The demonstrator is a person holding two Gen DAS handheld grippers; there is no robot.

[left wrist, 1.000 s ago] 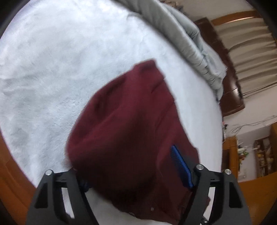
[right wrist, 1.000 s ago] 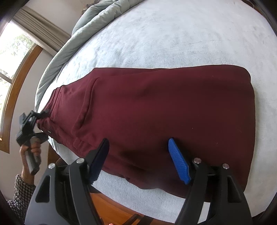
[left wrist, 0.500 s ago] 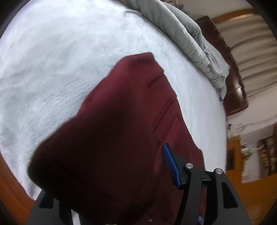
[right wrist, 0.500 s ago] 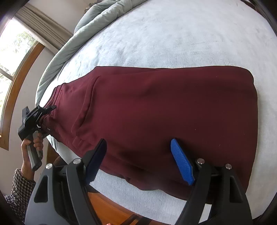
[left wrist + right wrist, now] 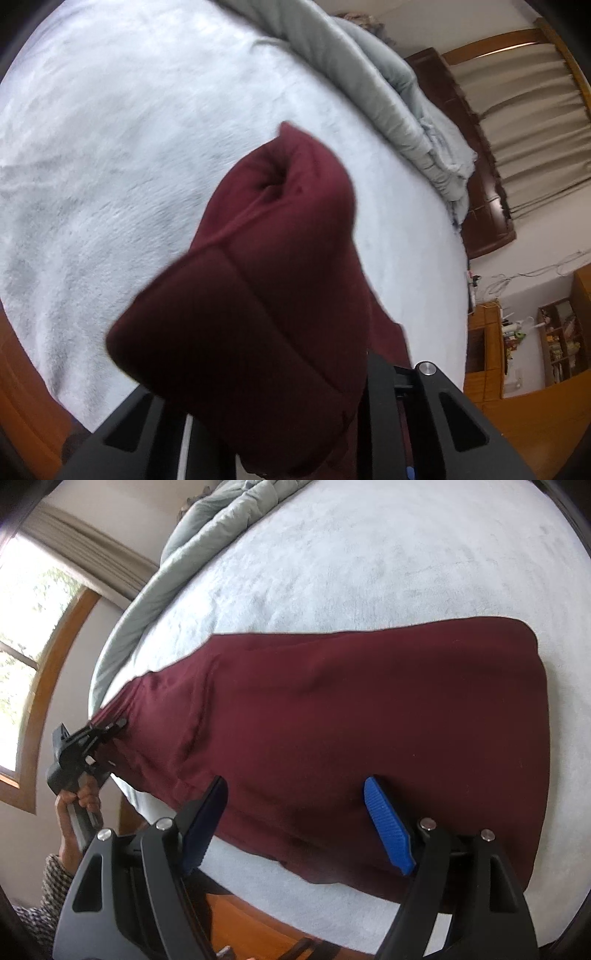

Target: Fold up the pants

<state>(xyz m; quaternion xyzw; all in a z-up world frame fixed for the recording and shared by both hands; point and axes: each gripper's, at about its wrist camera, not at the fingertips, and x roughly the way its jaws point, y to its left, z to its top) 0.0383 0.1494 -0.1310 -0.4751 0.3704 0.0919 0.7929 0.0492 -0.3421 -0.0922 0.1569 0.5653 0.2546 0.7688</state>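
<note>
pinching pants (image 5: 332, 720), left gripper (image 5: 110, 727) tilts down (right gripper (image 5: 295, 823) gaping).

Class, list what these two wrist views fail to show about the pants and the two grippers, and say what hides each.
- Left wrist view: the left gripper pads, buried under bunched maroon pants.
- Left wrist view: the rest of the pants, blocked by that raised, blurred bunch.
- Right wrist view: the pants' near edge, behind the open right gripper.
- Right wrist view: the left gripper's pads, too small.
</note>
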